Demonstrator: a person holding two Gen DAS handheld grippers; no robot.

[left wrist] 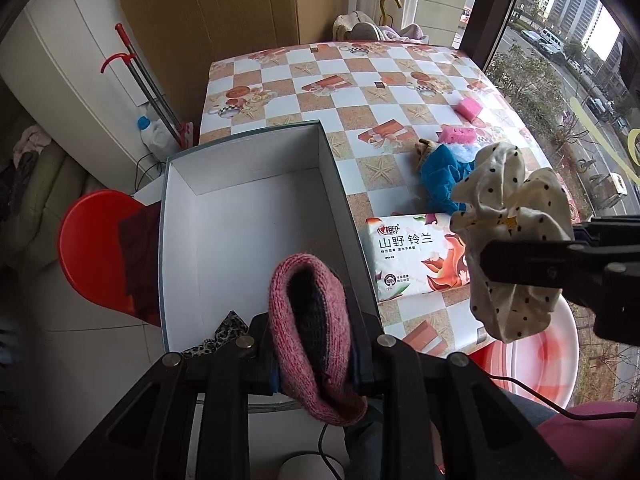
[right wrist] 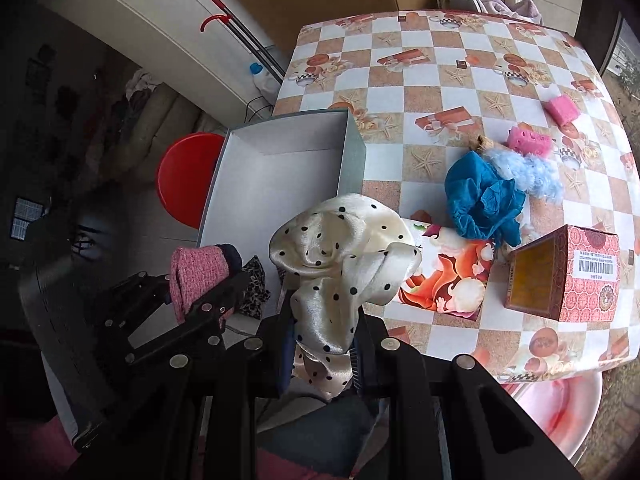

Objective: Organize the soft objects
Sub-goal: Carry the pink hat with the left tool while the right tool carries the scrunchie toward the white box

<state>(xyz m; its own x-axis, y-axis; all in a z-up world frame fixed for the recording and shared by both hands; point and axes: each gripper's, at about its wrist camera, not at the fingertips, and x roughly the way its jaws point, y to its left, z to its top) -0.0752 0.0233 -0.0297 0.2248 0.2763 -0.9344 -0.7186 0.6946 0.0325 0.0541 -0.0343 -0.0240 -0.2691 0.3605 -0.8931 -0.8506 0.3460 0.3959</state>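
Observation:
My left gripper (left wrist: 316, 354) is shut on a pink knitted sock (left wrist: 308, 320) at the near end of an open white box (left wrist: 248, 216). A leopard-print cloth (left wrist: 224, 332) lies in the box's near corner. My right gripper (right wrist: 326, 350) is shut on a cream polka-dot satin cloth (right wrist: 340, 256), held above the table's near edge, right of the box (right wrist: 276, 184). The sock (right wrist: 196, 276) and left gripper (right wrist: 200, 300) show at the left of the right wrist view. A blue cloth (right wrist: 480, 200), a light blue fluffy item (right wrist: 528, 172) and two pink sponges (right wrist: 528, 140) lie on the table.
A tissue pack (left wrist: 416, 256) lies right of the box. A red patterned carton (right wrist: 568, 272) stands near the table's right edge. The checkered tablecloth (left wrist: 360, 92) covers the table. A red stool (left wrist: 100, 248) stands left of the box, a pink basin (left wrist: 552, 360) below right.

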